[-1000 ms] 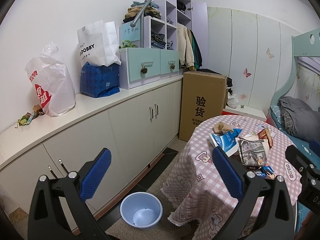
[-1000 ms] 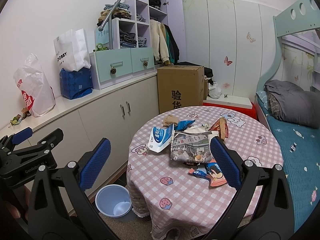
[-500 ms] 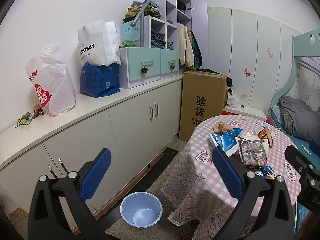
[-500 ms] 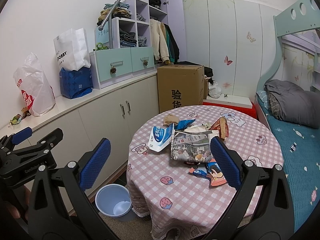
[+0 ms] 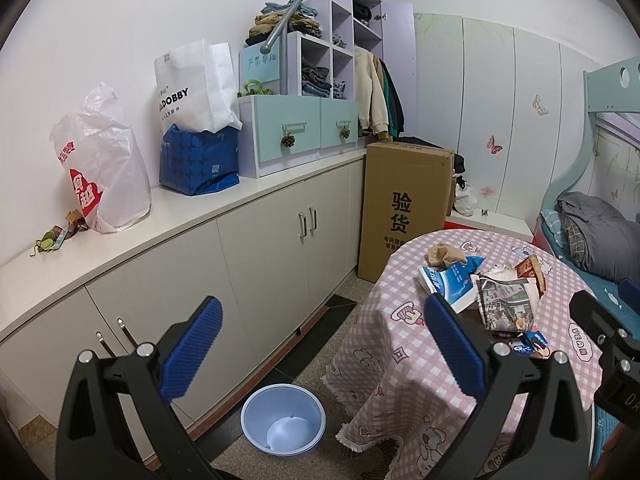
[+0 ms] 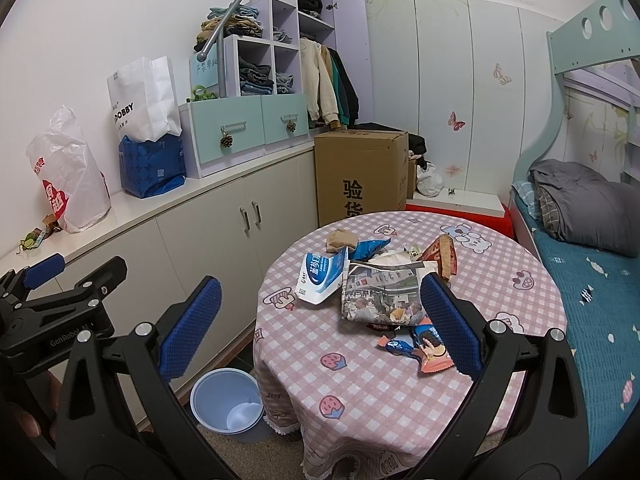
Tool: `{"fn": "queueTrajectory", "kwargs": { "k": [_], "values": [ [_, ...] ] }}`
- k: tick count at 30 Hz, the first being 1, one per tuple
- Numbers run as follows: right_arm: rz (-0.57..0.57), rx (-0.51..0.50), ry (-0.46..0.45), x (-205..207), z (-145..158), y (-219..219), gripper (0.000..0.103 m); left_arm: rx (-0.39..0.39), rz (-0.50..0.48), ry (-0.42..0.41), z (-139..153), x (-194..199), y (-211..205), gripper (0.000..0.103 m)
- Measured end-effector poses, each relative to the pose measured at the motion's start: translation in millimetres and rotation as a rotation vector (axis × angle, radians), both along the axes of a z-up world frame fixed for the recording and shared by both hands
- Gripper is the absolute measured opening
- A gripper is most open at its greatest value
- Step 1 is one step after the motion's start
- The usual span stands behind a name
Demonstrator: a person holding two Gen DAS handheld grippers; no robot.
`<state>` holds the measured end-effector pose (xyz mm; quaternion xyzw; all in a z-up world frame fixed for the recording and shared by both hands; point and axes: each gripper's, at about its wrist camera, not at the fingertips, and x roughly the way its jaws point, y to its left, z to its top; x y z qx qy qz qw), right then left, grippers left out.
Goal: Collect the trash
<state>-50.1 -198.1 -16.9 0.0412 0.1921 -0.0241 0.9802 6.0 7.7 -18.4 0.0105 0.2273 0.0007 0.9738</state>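
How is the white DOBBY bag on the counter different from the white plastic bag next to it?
The DOBBY bag is stiff, flat-sided, with black lettering, and sits atop a blue bag. The plastic bag is crinkled, translucent, with red printing, and rests directly on the counter. Both are white and upright.

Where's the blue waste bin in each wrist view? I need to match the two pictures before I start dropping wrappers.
Left wrist: the blue waste bin is at bottom centre, on the floor between the open jaws, left of the round table.
Right wrist: the bin is at lower left, beside the table's cloth edge.
Shared landmark: the tall cardboard box beyond the table, against the cabinets.
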Motion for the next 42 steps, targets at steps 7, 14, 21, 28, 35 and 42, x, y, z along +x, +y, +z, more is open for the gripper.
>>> {"fn": "queueTrajectory", "kwargs": {
  "k": [7, 14, 21, 28, 35, 42],
  "values": [
    [0.0, 0.0, 0.0, 1.1, -0.4, 0.4, 0.097, -0.001, 0.001, 0.001, 0.2, 0.2, -0.3, 0.099],
    [0.0, -0.002, -0.001, 1.4, -0.2, 0.4, 0.097, 0.001, -0.001, 0.001, 1.5, 0.8, -1.4, 0.099],
    [0.001, 0.0, 0.001, 1.1, -0.1, -0.3, 0.097, 0.003, -0.001, 0.001, 2.9, 1.4, -3.0, 0.099],
    [-0.004, 0.005, 0.002, 2.7, -5.4, -2.1, 0.097, 0.003, -0.003, 0.003, 6.1, 2.5, -6.2, 0.099],
    [-0.003, 0.009, 0.006, 3.9, -6.4, -2.8, 0.097, 0.002, -0.004, 0.006, 4.9, 3.1, -9.5, 0.099],
    [-0.022, 0.027, 0.019, 7.0, -27.1, -16.9, 0.097, 0.0, -0.013, 0.031, -4.4, 11.1, -19.3, 0.099]
  ]
}}
